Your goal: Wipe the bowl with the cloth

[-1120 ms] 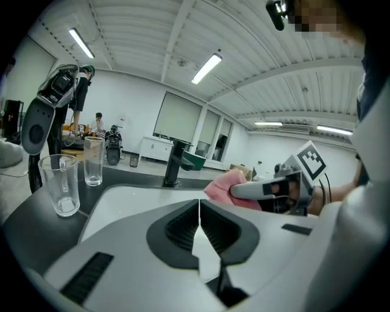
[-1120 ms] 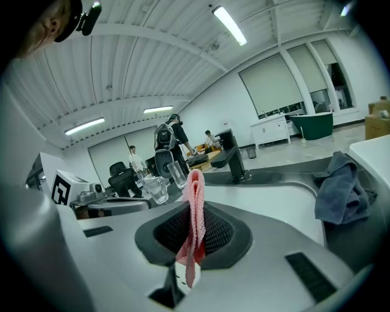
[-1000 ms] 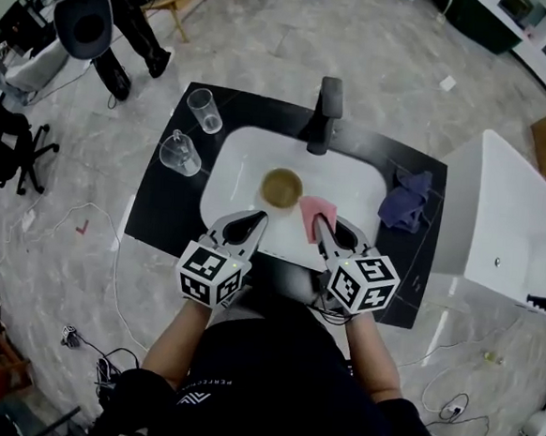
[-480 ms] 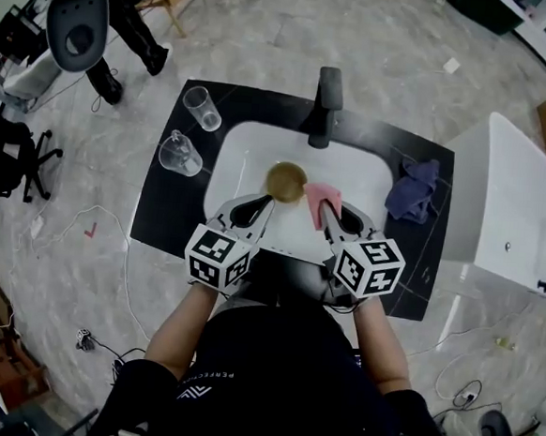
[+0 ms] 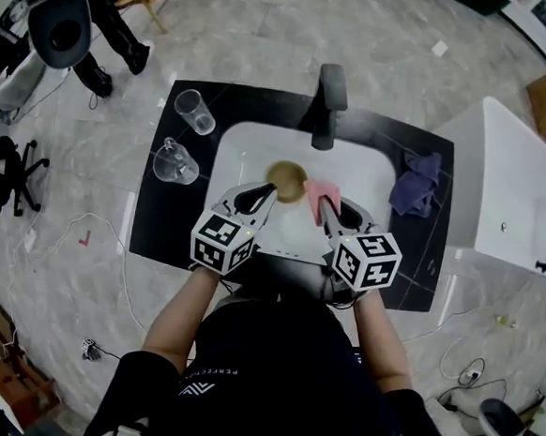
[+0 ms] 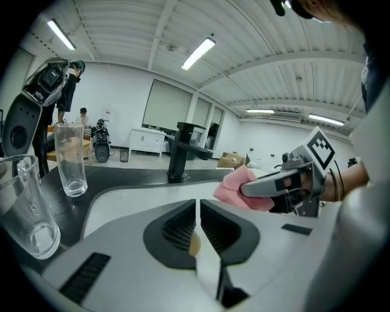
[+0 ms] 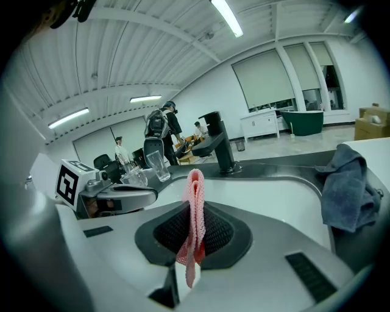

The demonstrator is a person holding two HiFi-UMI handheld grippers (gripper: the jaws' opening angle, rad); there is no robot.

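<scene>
Head view looks down on a white sink (image 5: pixel 222 166) set in a black counter (image 5: pixel 163 215), with a black faucet (image 5: pixel 328 102) at its far edge. The brown bowl (image 5: pixel 285 179) sits mouth-up in the basin, just in front of the faucet.

My left gripper (image 5: pixel 266 194) reaches the bowl's near left rim. In the left gripper view its jaws stand almost together, with a thin tan sliver of that rim pinched between them.

My right gripper (image 5: pixel 324 203) is clamped on the pink cloth (image 5: pixel 321 192). In the right gripper view the cloth stands up in a narrow fold between the jaws, with a ragged end hanging below them. From above, the cloth lies just beside the bowl's right rim. I cannot tell whether it touches.

On the counter left of the sink stand two clear glasses, a tall tumbler (image 5: pixel 195 111) farther back and another glass (image 5: pixel 176 161) nearer me. A dark blue rag (image 5: pixel 415 183) lies crumpled on the counter right of the sink, well apart from the bowl.
</scene>
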